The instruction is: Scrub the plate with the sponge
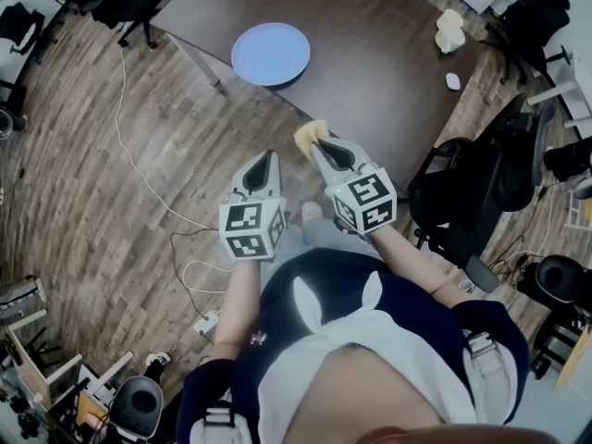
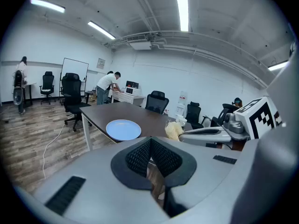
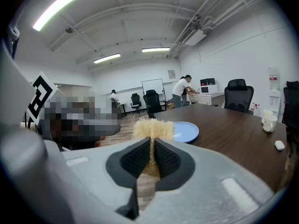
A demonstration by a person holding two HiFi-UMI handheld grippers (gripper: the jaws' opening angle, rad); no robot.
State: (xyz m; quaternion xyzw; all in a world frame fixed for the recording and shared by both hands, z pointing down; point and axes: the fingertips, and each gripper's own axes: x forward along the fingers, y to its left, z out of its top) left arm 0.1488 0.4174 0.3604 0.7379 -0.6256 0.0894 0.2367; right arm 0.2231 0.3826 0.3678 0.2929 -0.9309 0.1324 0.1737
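We logged the right gripper (image 3: 151, 149) as clamped on a pale yellow, coarse-fibred sponge (image 3: 153, 127). Its jaws pinched the lower part, and the frayed top stuck out past the tips. The left gripper (image 2: 150, 146) had its jaws pressed together with nothing between them.

In the head view both grippers were held out in front of the person's body, side by side, near each other but apart. Each carried its black-and-white marker cube (image 1: 252, 230) at the hand end. The left one was over the wood-plank floor (image 1: 102, 165). The right one reached about to the near edge of the dark brown rounded table (image 1: 370, 63).

The sponge sat at that edge and was not touching the round light blue plate (image 1: 270, 54). The plate lay flat on the left part of the table, close to its edge and well apart from the sponge.

At the far right of the table we noted white cups (image 1: 450, 31) and a small white object (image 1: 452, 81) near them. Black office chairs (image 1: 481, 183) stood to the right of the table, and a thin white cable (image 1: 129, 146) trailed across the floor on the left.
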